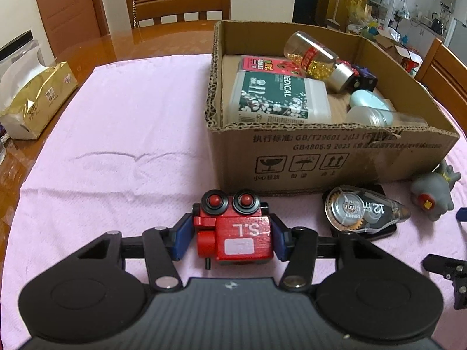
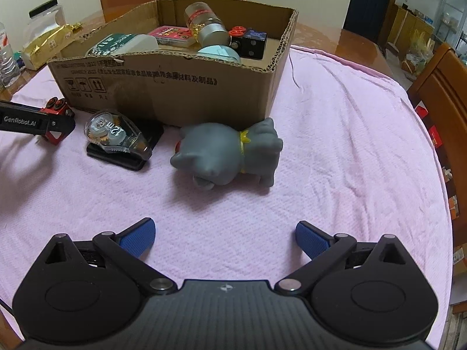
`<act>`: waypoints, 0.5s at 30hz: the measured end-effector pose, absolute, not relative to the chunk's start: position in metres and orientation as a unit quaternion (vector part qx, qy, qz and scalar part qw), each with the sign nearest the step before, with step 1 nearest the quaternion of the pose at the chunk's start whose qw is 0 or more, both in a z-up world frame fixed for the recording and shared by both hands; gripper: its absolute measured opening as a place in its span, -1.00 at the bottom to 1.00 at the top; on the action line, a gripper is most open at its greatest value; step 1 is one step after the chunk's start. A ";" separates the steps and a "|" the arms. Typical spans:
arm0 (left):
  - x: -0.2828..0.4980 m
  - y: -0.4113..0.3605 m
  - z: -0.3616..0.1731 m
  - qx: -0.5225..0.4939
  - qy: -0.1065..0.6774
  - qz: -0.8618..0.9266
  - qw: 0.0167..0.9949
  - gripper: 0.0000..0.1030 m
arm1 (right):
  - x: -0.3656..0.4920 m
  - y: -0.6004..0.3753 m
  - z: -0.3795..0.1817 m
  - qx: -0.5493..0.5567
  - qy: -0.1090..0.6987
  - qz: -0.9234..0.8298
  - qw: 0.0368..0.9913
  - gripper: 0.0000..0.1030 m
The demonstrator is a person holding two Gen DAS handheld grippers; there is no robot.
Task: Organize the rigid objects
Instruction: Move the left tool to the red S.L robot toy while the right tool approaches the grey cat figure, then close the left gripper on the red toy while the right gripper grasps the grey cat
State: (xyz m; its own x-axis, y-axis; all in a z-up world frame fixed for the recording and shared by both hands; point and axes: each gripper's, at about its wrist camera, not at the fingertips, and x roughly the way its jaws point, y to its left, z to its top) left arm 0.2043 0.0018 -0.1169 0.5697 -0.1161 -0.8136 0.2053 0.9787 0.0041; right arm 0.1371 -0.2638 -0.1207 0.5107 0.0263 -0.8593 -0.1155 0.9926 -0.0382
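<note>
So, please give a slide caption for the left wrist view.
Left gripper shut on the red toy robot before the cardboard box.

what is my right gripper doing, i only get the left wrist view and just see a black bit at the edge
Observer: The right gripper is open, with nothing between its blue pads, over bare pink cloth.
Operator: whats nearest in front of it
Observer: The grey toy animal, lying on its side with a yellow collar, close to the cardboard box.
Operator: can it see my left gripper
Observer: Only the side of the left gripper at its picture's left edge, shut on the red toy robot. The tape dispenser sits between that and the grey toy.
</note>
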 end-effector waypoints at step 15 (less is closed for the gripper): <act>0.205 0.001 -0.117 0.050 0.452 -0.093 0.886 0.04 | 0.182 -0.258 -0.115 -0.083 0.467 0.069 0.878 0.60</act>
